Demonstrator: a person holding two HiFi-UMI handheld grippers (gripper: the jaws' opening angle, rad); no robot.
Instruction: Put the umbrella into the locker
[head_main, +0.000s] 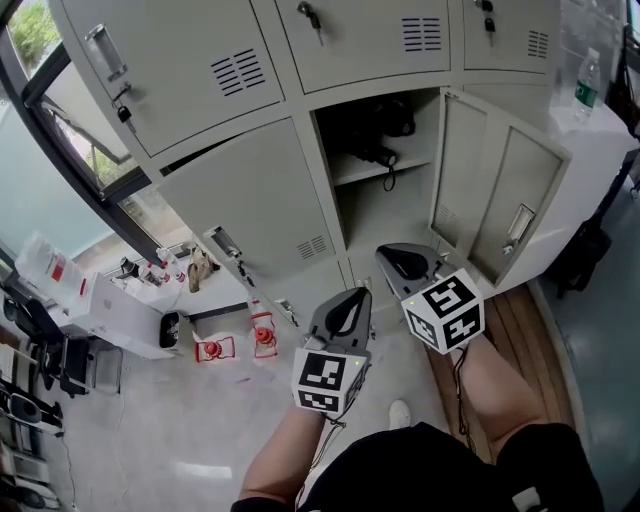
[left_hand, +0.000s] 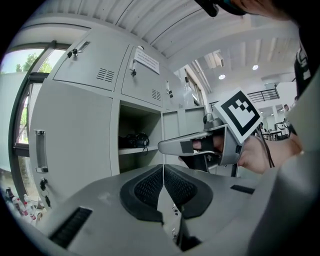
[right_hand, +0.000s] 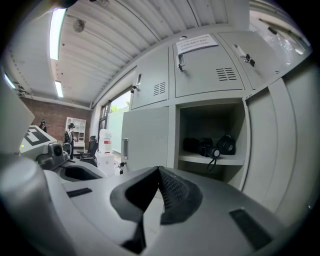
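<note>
Looks nearly done: likely the umbrella (head_main: 378, 154), a black bundle, lying on the shelf (head_main: 385, 172) inside the open locker (head_main: 390, 225) at 12 o'clock. Left hand-held gripper (head_main: 352, 296) and right hand-held gripper (head_main: 392, 252) at 6 o'clock, both pressed together, holding nothing. Next, probably push the door (head_main: 500, 195) at 2 o'clock closed.

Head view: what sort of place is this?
Probably an office or workshop locker area: a bank of grey metal lockers, the open locker with dark gear on its shelf, a large window alongside.
</note>
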